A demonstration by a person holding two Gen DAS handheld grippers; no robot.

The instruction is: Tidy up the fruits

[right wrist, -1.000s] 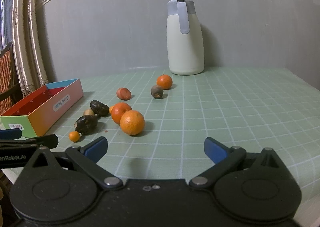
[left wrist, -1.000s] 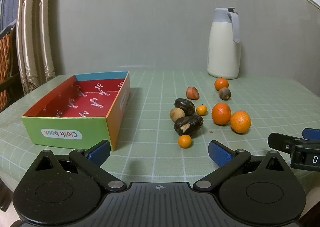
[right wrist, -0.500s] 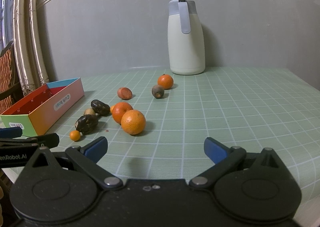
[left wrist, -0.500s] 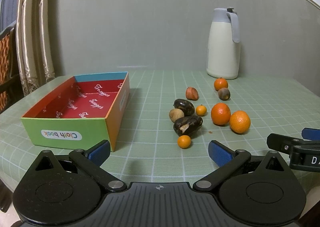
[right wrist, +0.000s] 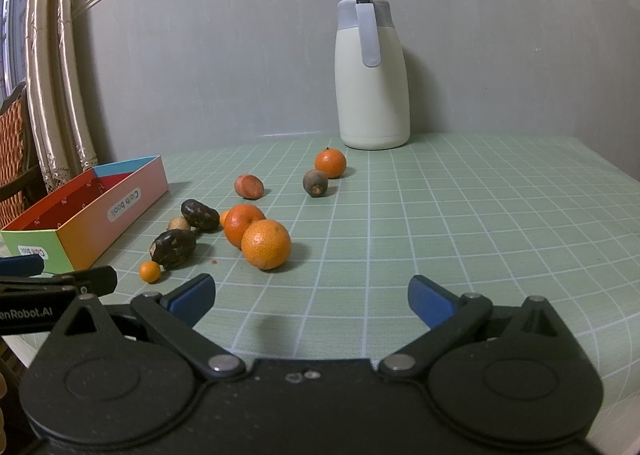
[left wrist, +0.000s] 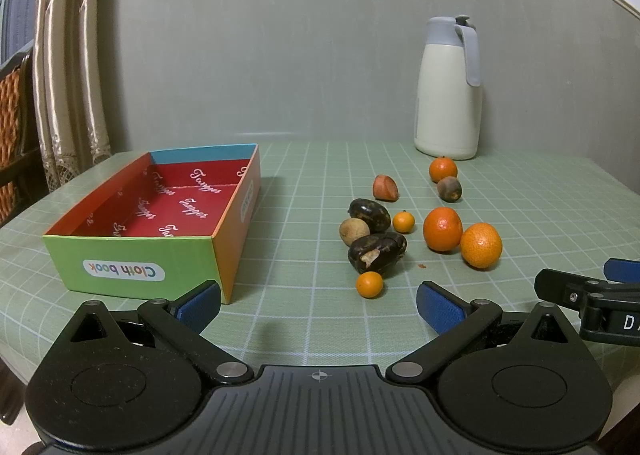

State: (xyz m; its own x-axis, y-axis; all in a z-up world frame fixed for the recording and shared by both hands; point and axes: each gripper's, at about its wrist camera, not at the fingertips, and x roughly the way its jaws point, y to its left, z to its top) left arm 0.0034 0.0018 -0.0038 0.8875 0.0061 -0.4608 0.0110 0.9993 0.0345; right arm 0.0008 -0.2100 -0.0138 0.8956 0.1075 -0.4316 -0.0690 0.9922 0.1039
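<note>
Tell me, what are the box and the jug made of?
The box looks like thin printed cardboard: flat folded walls, sharp edges, matte colours. The jug seems smooth cream plastic or coated metal with a grey plastic lid and handle; its soft sheen leaves that open.

Green gridded table [left wrist: 540, 215] with box [left wrist: 132, 255], jug [left wrist: 446, 95], scattered fruits [left wrist: 442, 229].

The left gripper [left wrist: 318, 301] and right gripper [right wrist: 311, 295] are hovering at lower centre of frame, jaws spread wide, gripping nothing.
</note>
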